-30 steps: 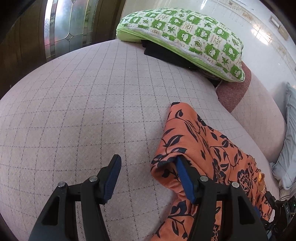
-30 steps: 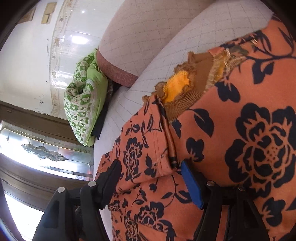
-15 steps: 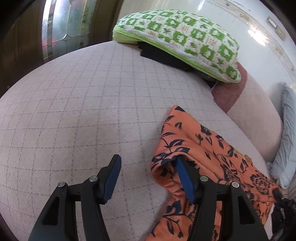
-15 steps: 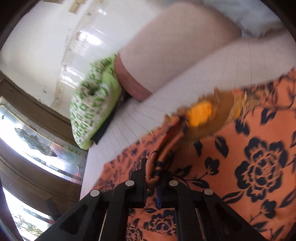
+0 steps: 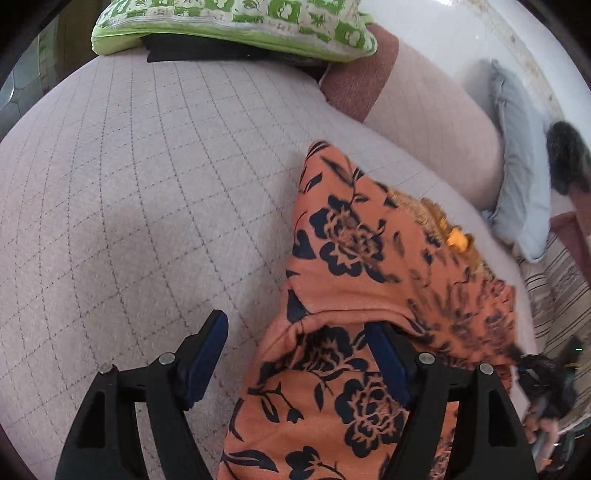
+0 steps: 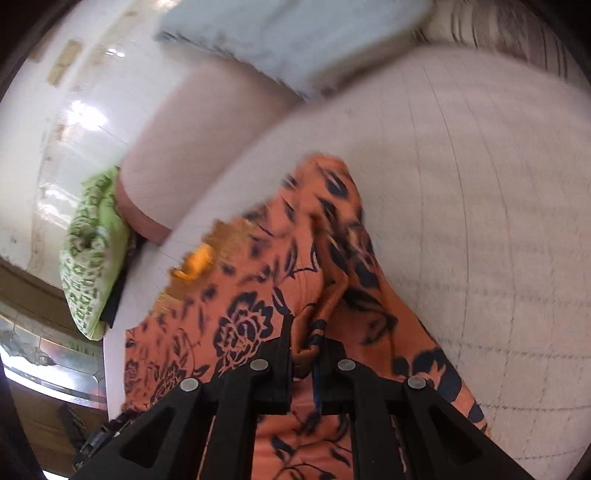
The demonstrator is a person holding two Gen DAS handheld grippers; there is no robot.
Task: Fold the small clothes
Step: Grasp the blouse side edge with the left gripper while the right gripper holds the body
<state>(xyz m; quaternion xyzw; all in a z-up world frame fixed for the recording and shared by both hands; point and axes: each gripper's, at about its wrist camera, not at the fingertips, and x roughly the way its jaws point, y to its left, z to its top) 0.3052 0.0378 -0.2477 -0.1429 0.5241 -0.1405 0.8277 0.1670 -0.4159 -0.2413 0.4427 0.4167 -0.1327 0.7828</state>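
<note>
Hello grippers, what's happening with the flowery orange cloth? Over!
Right gripper shut on orange garment. Left gripper open, jaws just widened, cloth between them unpinched. Nothing blocking.

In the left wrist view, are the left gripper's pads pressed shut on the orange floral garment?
No: the left gripper stands open, with only the edge of the orange floral garment lying between its separated pads.

There are no words, numbers or signs to read anywhere. The green and white checked pillow has only little leaf and flower pictures on its squares.
</note>
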